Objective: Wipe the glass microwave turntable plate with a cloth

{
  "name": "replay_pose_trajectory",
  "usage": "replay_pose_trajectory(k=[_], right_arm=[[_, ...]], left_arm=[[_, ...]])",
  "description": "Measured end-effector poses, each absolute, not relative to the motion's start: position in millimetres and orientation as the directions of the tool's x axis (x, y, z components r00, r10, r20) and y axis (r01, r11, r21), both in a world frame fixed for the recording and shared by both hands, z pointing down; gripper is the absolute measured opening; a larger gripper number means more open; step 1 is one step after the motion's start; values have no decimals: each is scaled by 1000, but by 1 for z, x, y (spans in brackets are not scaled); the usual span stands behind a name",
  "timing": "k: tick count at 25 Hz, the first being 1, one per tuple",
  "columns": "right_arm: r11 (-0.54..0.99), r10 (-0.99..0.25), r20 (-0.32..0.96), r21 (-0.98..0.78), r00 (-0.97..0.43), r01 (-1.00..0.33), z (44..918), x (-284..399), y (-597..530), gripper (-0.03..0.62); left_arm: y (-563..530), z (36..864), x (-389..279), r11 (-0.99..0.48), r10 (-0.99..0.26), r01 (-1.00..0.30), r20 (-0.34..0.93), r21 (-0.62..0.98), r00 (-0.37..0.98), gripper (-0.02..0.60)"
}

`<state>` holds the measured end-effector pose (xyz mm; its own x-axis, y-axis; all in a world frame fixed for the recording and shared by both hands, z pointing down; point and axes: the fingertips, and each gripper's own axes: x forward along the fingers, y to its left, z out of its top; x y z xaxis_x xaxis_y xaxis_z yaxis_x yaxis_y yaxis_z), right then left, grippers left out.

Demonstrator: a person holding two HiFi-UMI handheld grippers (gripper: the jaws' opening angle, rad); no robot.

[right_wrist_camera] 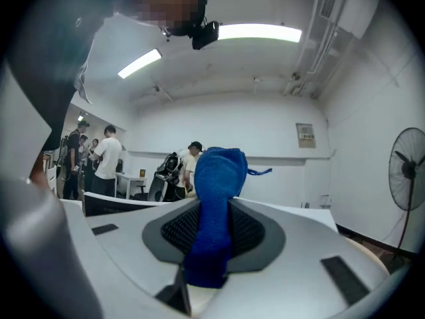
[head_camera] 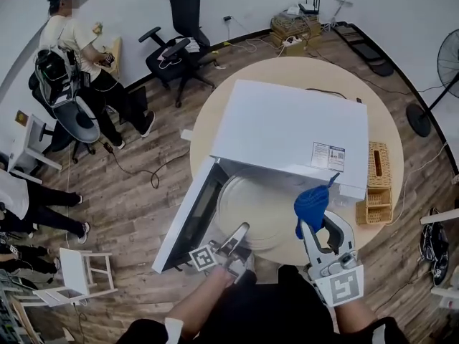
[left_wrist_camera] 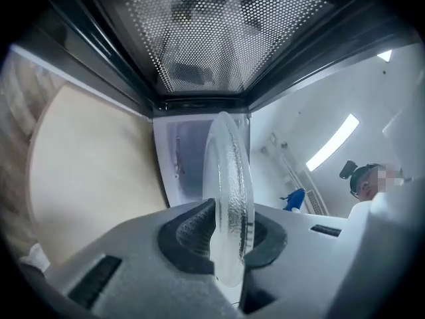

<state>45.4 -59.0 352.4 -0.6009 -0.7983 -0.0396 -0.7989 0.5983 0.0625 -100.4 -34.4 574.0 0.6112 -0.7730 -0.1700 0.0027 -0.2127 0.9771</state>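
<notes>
The clear glass turntable plate [head_camera: 252, 208] is held in front of the open white microwave [head_camera: 290, 131], above the near edge of the round table. My left gripper [head_camera: 235, 239] is shut on its near rim. In the left gripper view the plate [left_wrist_camera: 229, 191] stands edge-on between the pads, with my left gripper [left_wrist_camera: 229, 236] clamped on it. My right gripper [head_camera: 315, 224] is raised to the plate's right, apart from it, and is shut on a bunched blue cloth [head_camera: 311, 205]. In the right gripper view the cloth [right_wrist_camera: 216, 205] sticks up from my right gripper [right_wrist_camera: 214, 236], which points level across the room.
The microwave door [head_camera: 192, 217] hangs open to the left, and its mesh window [left_wrist_camera: 199, 32] fills the top of the left gripper view. A wicker basket [head_camera: 377, 185] sits at the edge of the table [head_camera: 287, 70]. People and chairs [head_camera: 179, 34] are at the far left, a fan [head_camera: 448, 63] at the right.
</notes>
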Motion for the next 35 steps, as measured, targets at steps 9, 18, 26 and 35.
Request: replay_pose_trajectory(k=[9,18,26,35], right_arm=[[515,-855,-32,64,-517,-855,356,89,-54,106],[440,-897,-26,60,-442,-896,358,124,-55,107],[426,-905,13,46,-425,-904,370,138,-47,106],[423,-906,35,34,-422,-906,379,145,-43,106]], left_arm=[[-70,584,-80,-179,-790,27,-160,984,592,29],[-128,591,-54,-157,-803,19,-139,987,579,29],[-180,598,-46,-137,-845,28,-131,990,518,29],[-221,611,-38,-69,-888,36,-78,997,453,29]])
